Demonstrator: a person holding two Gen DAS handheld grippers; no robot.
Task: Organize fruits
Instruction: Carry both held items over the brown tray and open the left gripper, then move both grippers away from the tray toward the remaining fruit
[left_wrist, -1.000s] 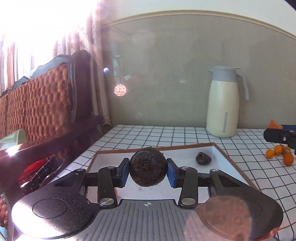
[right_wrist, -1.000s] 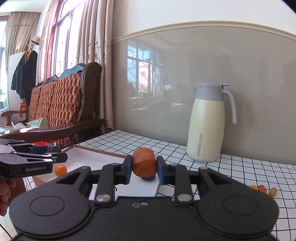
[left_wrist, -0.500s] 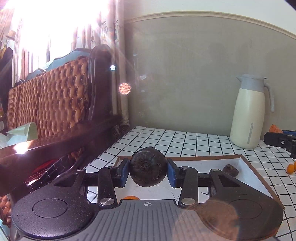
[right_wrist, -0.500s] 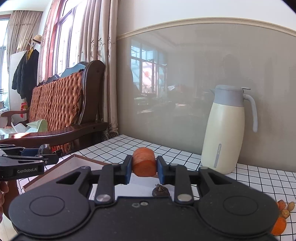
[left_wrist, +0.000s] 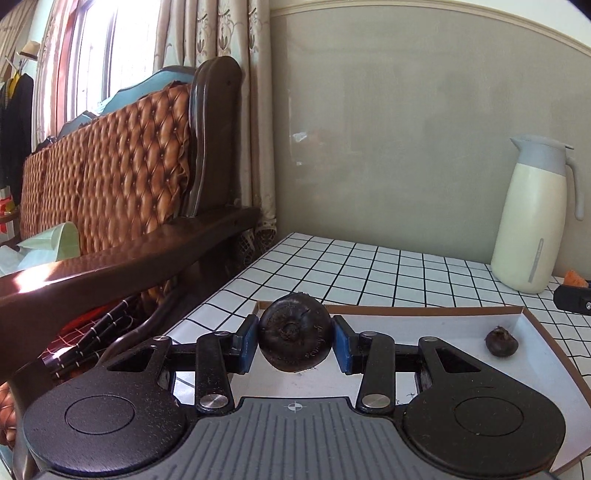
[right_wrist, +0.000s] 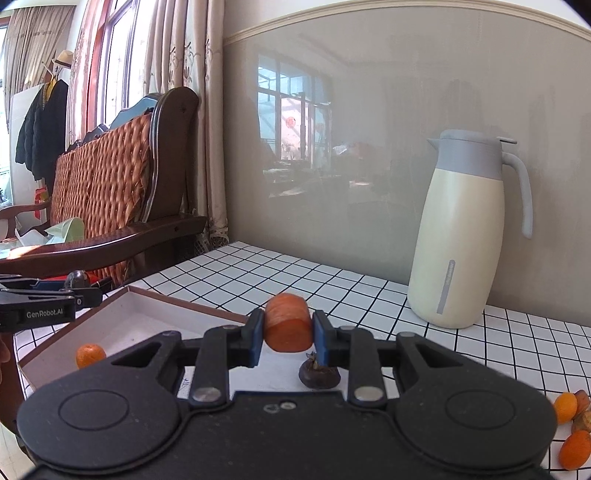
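Left hand-held gripper (left_wrist: 294, 339) clamps dark fruit (left_wrist: 294, 338), right (right_wrist: 289, 329) orange chunk (right_wrist: 288, 323); checkered tabletop (left_wrist: 354, 275), thermos (right_wrist: 467, 236).

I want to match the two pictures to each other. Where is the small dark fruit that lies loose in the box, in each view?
Left wrist view: small dark fruit lies low right, in the box near its right wall.
Right wrist view: it lies low centre, under the right gripper, partly hidden by a finger.
Shared landmark: the cream jug on the checked table.
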